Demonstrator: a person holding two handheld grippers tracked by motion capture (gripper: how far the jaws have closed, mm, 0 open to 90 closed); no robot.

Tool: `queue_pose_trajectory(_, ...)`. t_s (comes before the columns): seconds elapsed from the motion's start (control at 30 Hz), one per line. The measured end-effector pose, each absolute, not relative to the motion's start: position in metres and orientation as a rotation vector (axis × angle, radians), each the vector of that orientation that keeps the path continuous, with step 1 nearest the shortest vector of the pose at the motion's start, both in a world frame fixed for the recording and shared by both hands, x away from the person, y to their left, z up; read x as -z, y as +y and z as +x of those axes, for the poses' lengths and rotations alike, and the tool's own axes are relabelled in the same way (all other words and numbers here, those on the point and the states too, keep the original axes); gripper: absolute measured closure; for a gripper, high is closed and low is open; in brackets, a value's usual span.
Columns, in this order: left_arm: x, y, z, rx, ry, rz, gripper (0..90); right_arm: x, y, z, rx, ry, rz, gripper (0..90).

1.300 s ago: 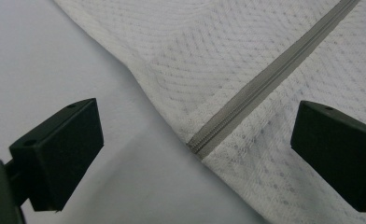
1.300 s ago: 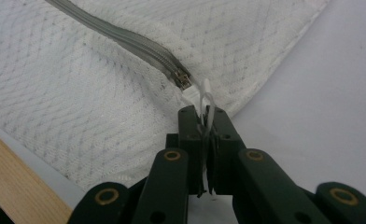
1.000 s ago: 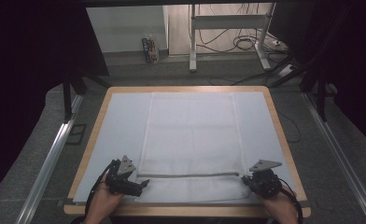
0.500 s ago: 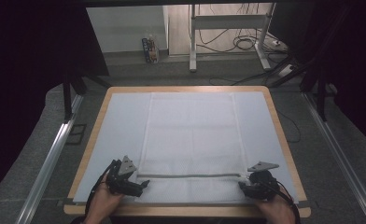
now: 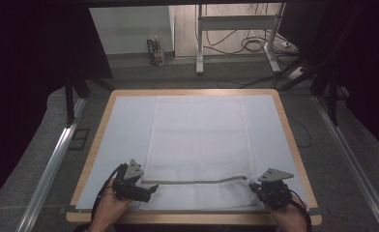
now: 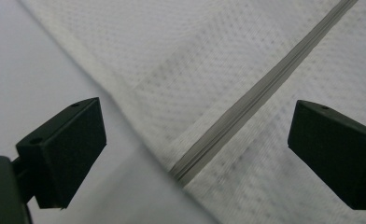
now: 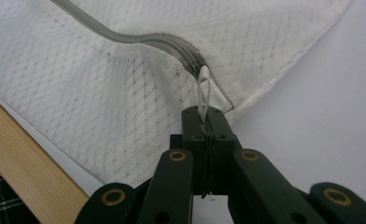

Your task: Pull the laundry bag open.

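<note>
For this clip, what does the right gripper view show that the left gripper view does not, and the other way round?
Right gripper view alone: the right gripper, jaws shut on the zipper pull at the zipper's end, plus the table's wooden edge and the bag's corner hem. Left gripper view alone: the left gripper, jaws wide open and astride the other zipper end, touching nothing. Both share: the white mesh bag, its grey zipper and the pale mat beneath.
</note>
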State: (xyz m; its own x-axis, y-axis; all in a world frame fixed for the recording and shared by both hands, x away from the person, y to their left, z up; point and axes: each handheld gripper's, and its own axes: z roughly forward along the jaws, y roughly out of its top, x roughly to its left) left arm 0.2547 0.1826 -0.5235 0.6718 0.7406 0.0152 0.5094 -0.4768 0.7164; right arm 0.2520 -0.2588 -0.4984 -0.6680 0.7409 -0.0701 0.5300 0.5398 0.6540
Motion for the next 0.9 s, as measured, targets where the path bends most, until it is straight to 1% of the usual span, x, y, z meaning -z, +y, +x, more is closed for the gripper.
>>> queue_pose_trajectory(0.17, 0.509, 0.161, 0.264, -0.399, 0.885, 2.183, 4.4, 0.493, -0.264, 0.25, -0.927, 2.427, 0.908, 87.7)
queue_pose_trajectory(0.3, 0.498, 0.137, 0.277, -0.345, 0.82, 2.19, 3.2, 0.489, -0.269, 0.248, -0.974, 2.42, 0.807, 87.5)
queue_pose_trajectory(0.47, 0.484, 0.094, 0.301, -0.299, 0.726, 2.205, 2.1, 0.487, -0.273, 0.246, -1.02, 2.394, 0.72, 87.4)
queue_pose_trajectory(0.57, 0.479, 0.066, 0.314, -0.294, 0.685, 2.218, 2.5, 0.486, -0.273, 0.244, -1.038, 2.38, 0.679, 87.3)
queue_pose_trajectory(0.9, 0.471, -0.011, 0.341, -0.255, 0.568, 2.198, 3.4, 0.486, -0.275, 0.245, -1.057, 2.382, 0.663, 87.3)
